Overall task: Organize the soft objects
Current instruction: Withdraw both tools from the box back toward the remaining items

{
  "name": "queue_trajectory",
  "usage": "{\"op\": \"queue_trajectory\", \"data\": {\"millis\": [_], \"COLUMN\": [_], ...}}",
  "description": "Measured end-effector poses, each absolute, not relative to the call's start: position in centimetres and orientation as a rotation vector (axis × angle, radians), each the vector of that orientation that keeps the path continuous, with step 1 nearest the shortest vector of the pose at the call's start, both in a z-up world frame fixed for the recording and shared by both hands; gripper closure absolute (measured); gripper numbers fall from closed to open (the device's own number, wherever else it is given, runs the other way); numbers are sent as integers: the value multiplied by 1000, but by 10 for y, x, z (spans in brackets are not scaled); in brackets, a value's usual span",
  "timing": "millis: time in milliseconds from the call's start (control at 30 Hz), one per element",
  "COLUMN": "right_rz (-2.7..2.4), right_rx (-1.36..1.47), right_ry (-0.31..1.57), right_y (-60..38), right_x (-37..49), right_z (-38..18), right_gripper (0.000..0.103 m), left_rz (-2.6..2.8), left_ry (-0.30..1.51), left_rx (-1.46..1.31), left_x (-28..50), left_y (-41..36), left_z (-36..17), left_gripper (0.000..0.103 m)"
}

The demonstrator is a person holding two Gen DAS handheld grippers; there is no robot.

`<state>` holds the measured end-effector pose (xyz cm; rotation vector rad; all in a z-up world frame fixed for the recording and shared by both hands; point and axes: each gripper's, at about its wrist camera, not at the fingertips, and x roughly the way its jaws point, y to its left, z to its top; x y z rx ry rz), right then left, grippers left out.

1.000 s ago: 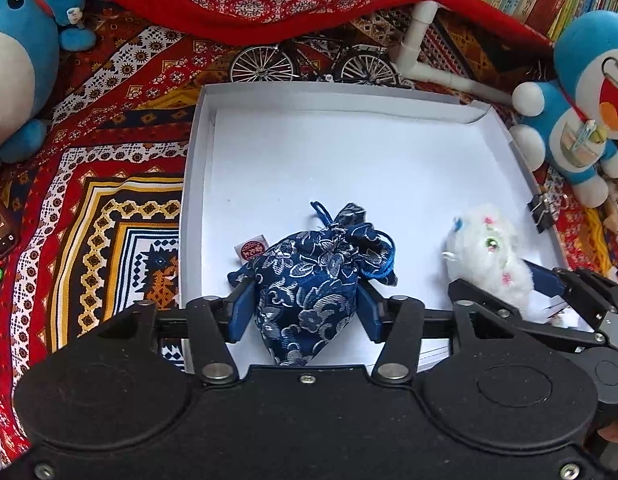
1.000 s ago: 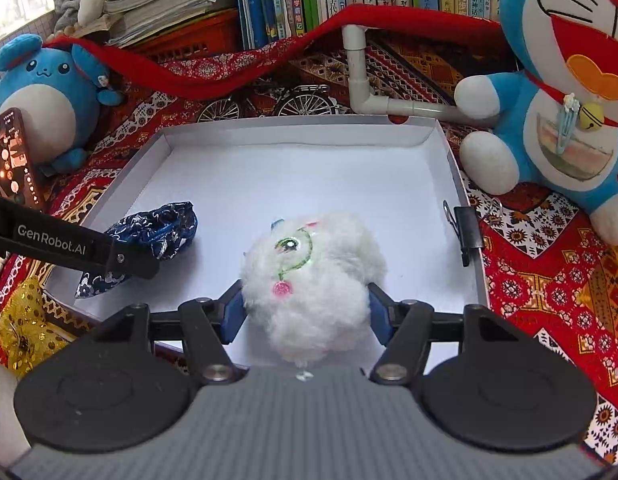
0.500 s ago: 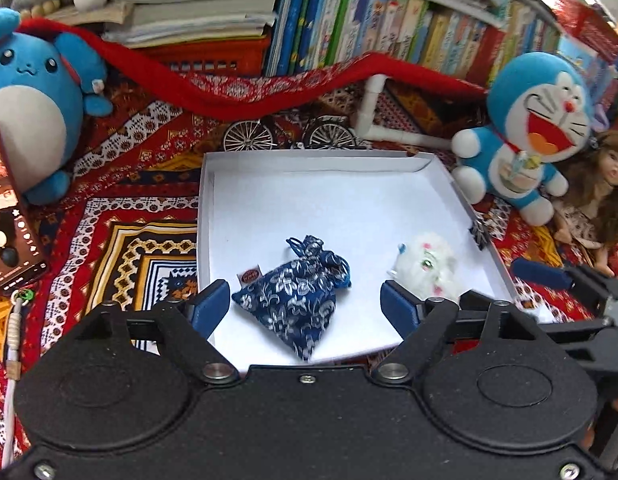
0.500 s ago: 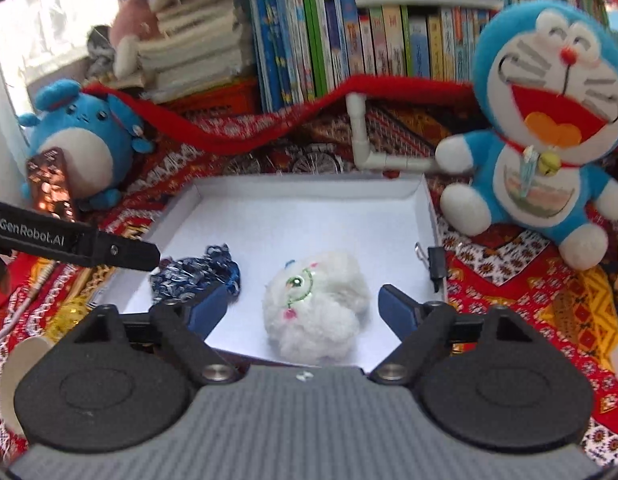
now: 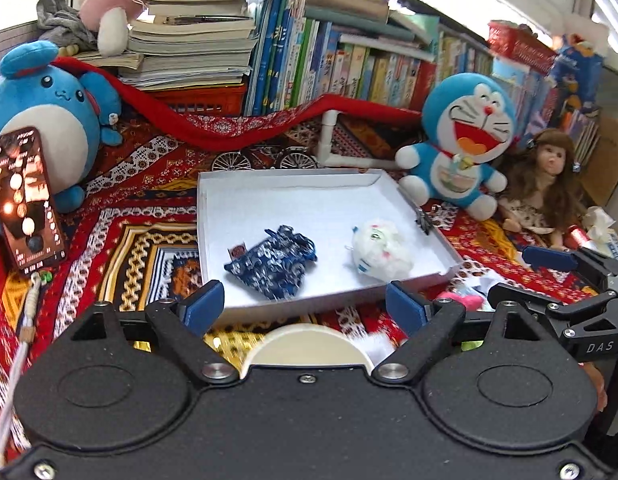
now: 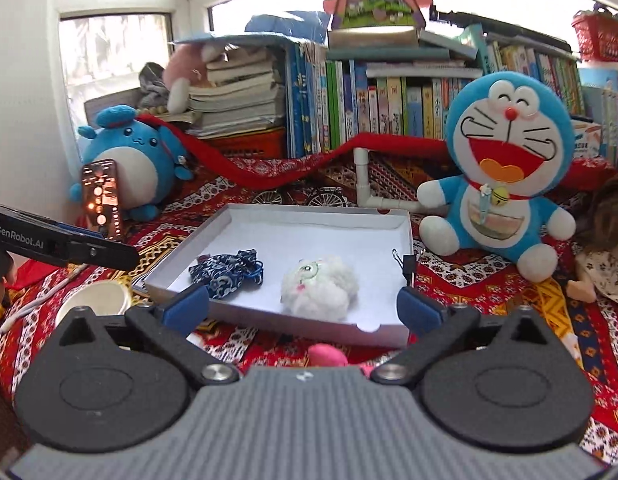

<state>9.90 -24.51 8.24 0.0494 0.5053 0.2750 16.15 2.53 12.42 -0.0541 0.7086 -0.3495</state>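
Note:
A blue floral drawstring pouch and a white fluffy toy lie side by side in the white shallow box. My left gripper hangs in front of the box's near edge, its jaws still opening, with nothing between them. My right gripper is also back from the box, jaws opening wide and empty. The right gripper's arm shows at the right of the left wrist view; the left gripper's arm shows at the left of the right wrist view.
Around the box on the patterned cloth: a blue round plush, a lit phone, a Doraemon plush, a doll, a toy bicycle and a white pipe. A white cup and a pink soft object lie below the grippers. Books line the back.
Both grippers let go: the left released the pouch, the right released the white toy. Both pulled back and up from the box, jaws spreading wider. Pouch and toy stay in the box.

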Motion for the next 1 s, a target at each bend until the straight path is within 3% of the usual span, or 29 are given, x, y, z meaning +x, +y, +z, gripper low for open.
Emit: {"op": "queue_trajectory", "data": {"millis": [1000], "right_rz": [173], "right_rx": [-73], "right_ry": [406], "right_y": [-239], "right_x": [6], "right_z": [19], "right_gripper": [0], "left_rz": [-238], "left_ry": [569], "left_rx": [26], "left_x": [21], "left_y": [45], "left_z": [30], "left_gripper": [11]}}
